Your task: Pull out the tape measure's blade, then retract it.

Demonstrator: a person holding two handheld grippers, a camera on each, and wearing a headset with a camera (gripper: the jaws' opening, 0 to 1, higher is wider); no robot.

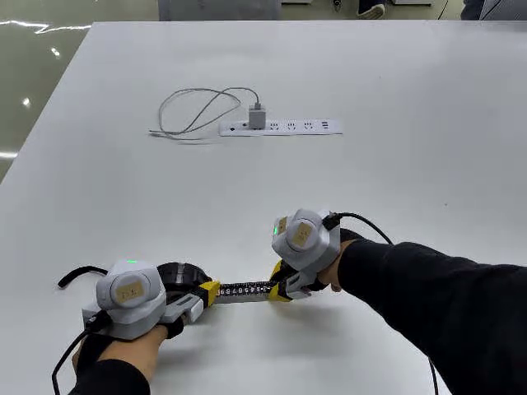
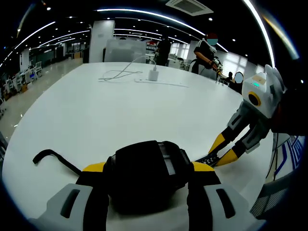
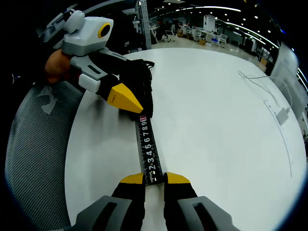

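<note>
We look down on a wide white bench (image 1: 370,181) in a large, brightly lit hall. In the upper middle of the head view lies a white power strip (image 1: 280,127) with a grey charger (image 1: 257,118) plugged into it, and a thin cable (image 1: 193,115) loops off to its left.

At the bottom of the head view we find the task's thing. The black tape measure (image 1: 183,276) sits on the bench at lower left, with a black strap (image 1: 78,274) trailing toward the left edge. The left gripper (image 1: 207,292) holds it: in the left gripper view its yellow-tipped fingers (image 2: 94,167) press against both sides of the black case.

A short stretch of the blade (image 1: 244,289) is drawn out flat along the bench, running rightward from the case to the right gripper (image 1: 278,290). In the right gripper view we see that gripper's fingers (image 3: 132,179) pinched together on the blade's end at bottom centre, with printed numbers running up the frame to the case. A grey mesh chair (image 3: 38,139) fills the left of that view.
</note>
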